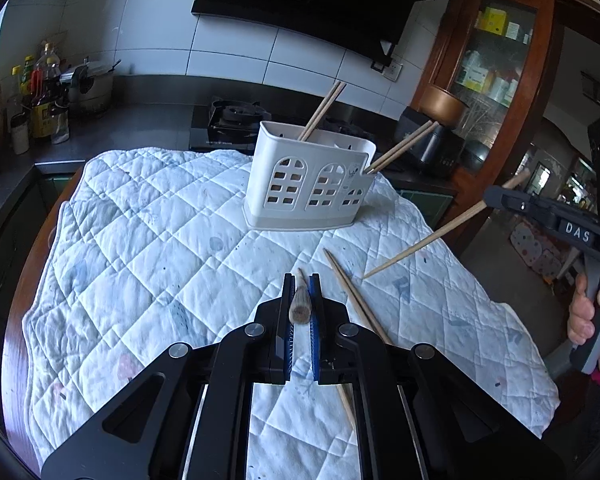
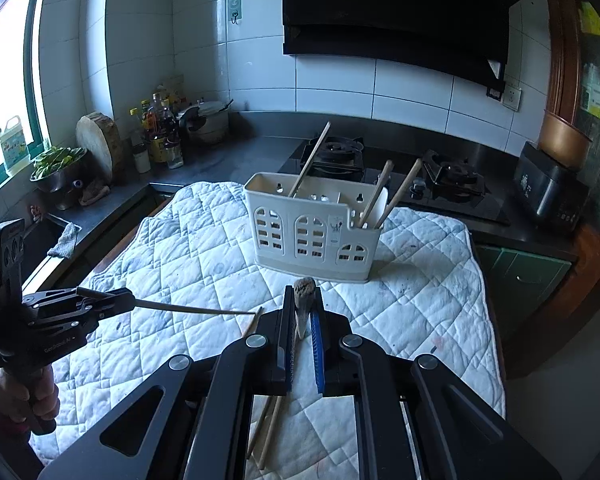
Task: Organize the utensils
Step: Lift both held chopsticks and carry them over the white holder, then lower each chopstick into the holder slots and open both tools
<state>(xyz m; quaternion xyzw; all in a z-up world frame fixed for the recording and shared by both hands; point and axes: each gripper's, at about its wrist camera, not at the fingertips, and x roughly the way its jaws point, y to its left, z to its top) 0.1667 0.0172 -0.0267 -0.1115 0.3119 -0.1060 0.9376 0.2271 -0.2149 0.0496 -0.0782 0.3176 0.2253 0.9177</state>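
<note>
A white utensil holder stands on the quilted cloth, with chopsticks leaning out of its left and right compartments; it also shows in the right wrist view. My left gripper is shut on a wooden chopstick, seen end on. My right gripper is shut on a chopstick; in the left wrist view that chopstick slants down with its tip near the cloth. Two loose chopsticks lie on the cloth between the grippers.
A gas stove and dark counter lie behind the cloth. Bottles, a pot and a round chopping block stand back left. A black appliance and a wooden cabinet stand at the right.
</note>
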